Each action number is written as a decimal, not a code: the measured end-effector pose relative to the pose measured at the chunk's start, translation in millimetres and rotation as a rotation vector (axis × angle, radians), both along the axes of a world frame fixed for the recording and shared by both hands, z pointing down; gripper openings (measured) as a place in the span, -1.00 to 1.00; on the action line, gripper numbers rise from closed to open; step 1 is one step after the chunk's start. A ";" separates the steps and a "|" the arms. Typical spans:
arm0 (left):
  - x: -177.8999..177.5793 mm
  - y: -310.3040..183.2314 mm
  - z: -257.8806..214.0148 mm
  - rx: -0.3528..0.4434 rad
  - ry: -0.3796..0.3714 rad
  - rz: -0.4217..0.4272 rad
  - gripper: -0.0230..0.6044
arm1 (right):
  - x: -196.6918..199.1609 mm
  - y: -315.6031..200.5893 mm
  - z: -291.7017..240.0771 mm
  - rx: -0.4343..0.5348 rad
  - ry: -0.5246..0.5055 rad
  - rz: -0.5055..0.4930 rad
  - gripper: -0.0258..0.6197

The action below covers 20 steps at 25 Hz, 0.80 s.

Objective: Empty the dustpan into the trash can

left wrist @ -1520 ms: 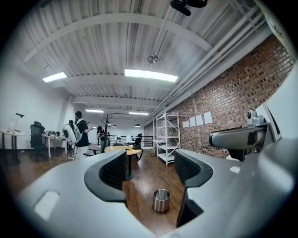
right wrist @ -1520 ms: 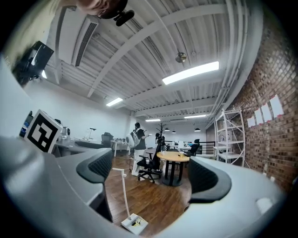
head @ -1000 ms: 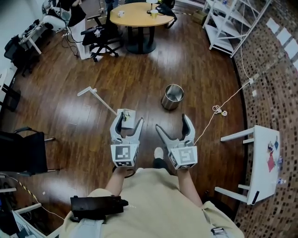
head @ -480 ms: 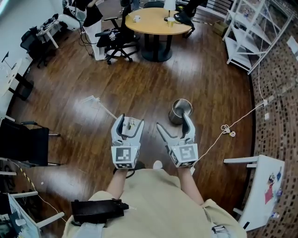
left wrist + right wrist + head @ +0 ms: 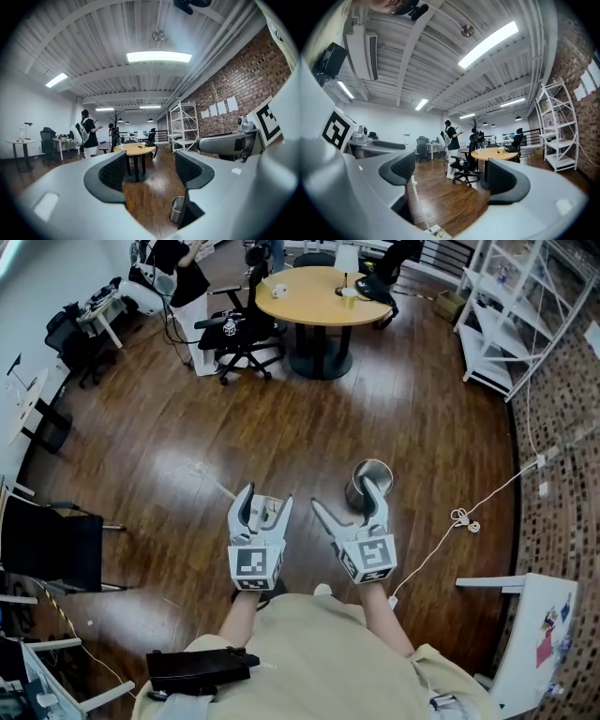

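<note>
A white dustpan [image 5: 269,512] with litter in it lies on the wooden floor, and its long white handle [image 5: 218,487] runs up-left. In the head view it shows between the fingers of my left gripper [image 5: 265,500], which is held level above it, open and empty. A shiny metal trash can [image 5: 373,476] stands on the floor to the right, partly hidden by a finger of my right gripper [image 5: 343,496], also open and empty. In the left gripper view the trash can [image 5: 177,209] is low, ahead of the jaws. The right gripper view has the dustpan [image 5: 439,232] at its bottom edge.
A round wooden table [image 5: 323,283] with office chairs [image 5: 239,332] stands far ahead, with a person [image 5: 176,261] beside it. White shelving [image 5: 514,306] lines the brick wall at right. A white cable [image 5: 473,507] trails across the floor, a small white table [image 5: 527,615] is at right and a black chair [image 5: 47,545] at left.
Both grippers have moved forward across the floor. The dustpan and the trash can now lie closer to them, with the can right behind the right gripper's finger.
</note>
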State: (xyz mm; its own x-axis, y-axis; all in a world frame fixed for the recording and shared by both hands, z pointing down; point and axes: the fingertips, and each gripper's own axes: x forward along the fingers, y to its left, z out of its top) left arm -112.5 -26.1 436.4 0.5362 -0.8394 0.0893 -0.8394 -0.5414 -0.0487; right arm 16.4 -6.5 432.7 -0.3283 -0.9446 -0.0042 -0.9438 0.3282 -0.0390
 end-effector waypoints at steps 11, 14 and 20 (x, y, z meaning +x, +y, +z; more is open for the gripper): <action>-58.4 -106.8 -18.7 0.053 0.021 0.048 0.06 | -53.0 -97.6 -29.2 0.084 -0.030 0.074 0.55; -86.0 -129.3 -18.2 0.049 0.028 0.048 0.05 | -77.6 -117.7 -31.5 0.091 -0.025 0.086 0.55; -120.1 -159.6 5.2 0.018 0.031 0.068 0.02 | -115.4 -137.0 -8.9 0.041 -0.011 0.090 0.51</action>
State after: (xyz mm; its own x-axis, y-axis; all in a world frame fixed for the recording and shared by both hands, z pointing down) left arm -232.7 -185.7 441.6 0.5945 -0.8021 0.0568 -0.8018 -0.5967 -0.0336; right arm -98.9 -143.5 423.7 -0.2417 -0.9692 -0.0462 -0.9692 0.2435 -0.0377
